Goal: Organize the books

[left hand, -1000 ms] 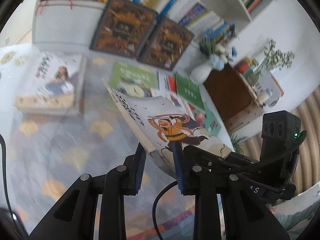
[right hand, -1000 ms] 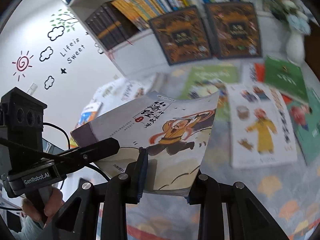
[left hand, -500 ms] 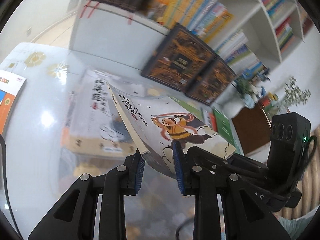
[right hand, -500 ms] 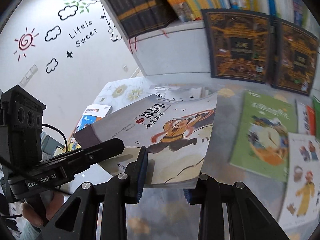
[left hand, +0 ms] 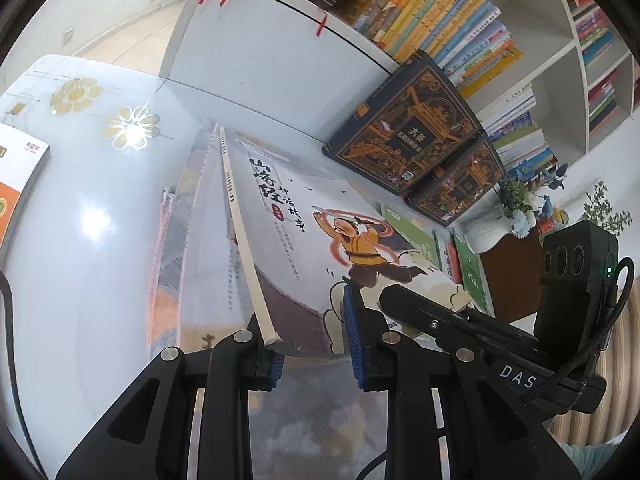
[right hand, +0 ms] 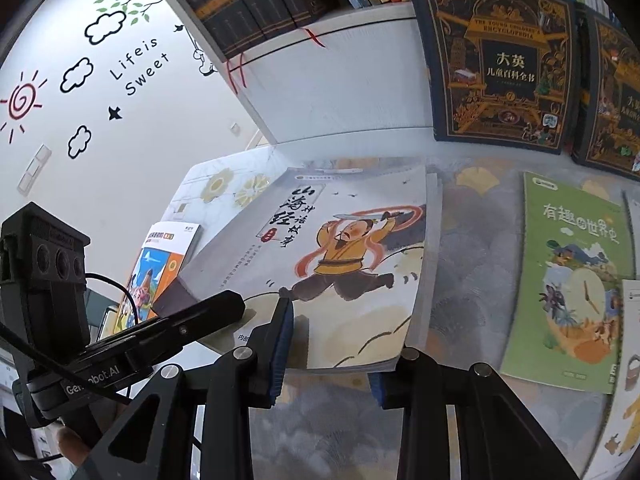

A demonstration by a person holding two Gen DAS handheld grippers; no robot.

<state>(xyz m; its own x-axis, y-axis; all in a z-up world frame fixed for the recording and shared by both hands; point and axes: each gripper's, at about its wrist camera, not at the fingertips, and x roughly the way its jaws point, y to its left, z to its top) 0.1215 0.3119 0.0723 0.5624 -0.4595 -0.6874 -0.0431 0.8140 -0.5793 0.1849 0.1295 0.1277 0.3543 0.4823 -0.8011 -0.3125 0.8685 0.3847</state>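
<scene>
One storybook (right hand: pixel 352 256) with a sword-swinging figure on its cover is held by two claws: left claw (left hand: pixel 312 334) clamped on its near spine corner, right claw (right hand: pixel 332 354) clamped on its near edge. It hangs low over a stack of similar books (left hand: pixel 192 240) on the bench (left hand: pixel 92 208), long axis running away toward two dark ornate volumes (right hand: pixel 496 60) leaning on the bookcase, spine to the left. The stack's count is hidden by the storybook; right of it lies one green book (right hand: pixel 572 280), further covers cut off.
</scene>
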